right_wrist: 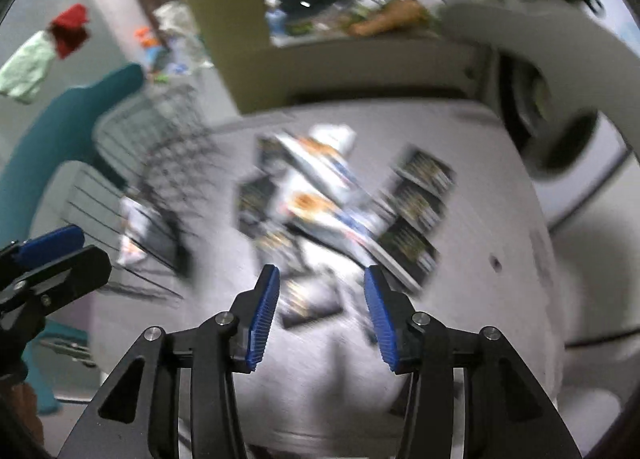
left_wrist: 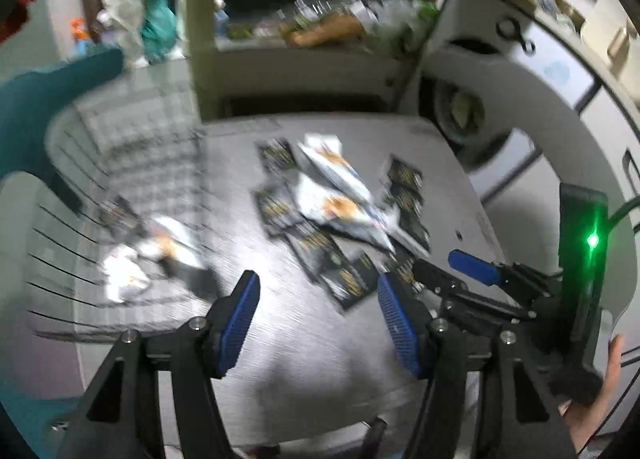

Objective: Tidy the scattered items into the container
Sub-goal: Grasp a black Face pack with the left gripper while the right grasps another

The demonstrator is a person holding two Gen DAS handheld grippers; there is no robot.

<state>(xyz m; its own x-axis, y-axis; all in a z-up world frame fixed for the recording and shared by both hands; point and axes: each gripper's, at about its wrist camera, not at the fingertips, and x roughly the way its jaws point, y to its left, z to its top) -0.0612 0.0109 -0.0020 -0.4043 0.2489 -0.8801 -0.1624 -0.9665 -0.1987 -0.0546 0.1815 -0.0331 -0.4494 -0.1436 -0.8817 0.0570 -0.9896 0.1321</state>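
The wire basket [left_wrist: 132, 163] stands at the left edge of the grey table [left_wrist: 312, 339], beside a teal chair [left_wrist: 36, 111]. Inside it lie a few sachets [left_wrist: 128, 267]: at least 1 dark and 2 white ones, though blur hides the exact count.

Most of the scattered packets [left_wrist: 336, 211] stay on the table to the right of the basket, in a loose overlapping heap. The white packets [right_wrist: 320, 187] number about 3; the dark packets [right_wrist: 416, 211] are roughly 8 to 10, too smeared to count surely.

The left gripper [left_wrist: 318, 319] hovers with its fingers wide apart and nothing between them, the nearest dark packet just ahead of its right finger. The right gripper [right_wrist: 322, 315] is likewise spread and holding nothing, with 1 dark packet [right_wrist: 310, 299] lying on the table between its fingertips.
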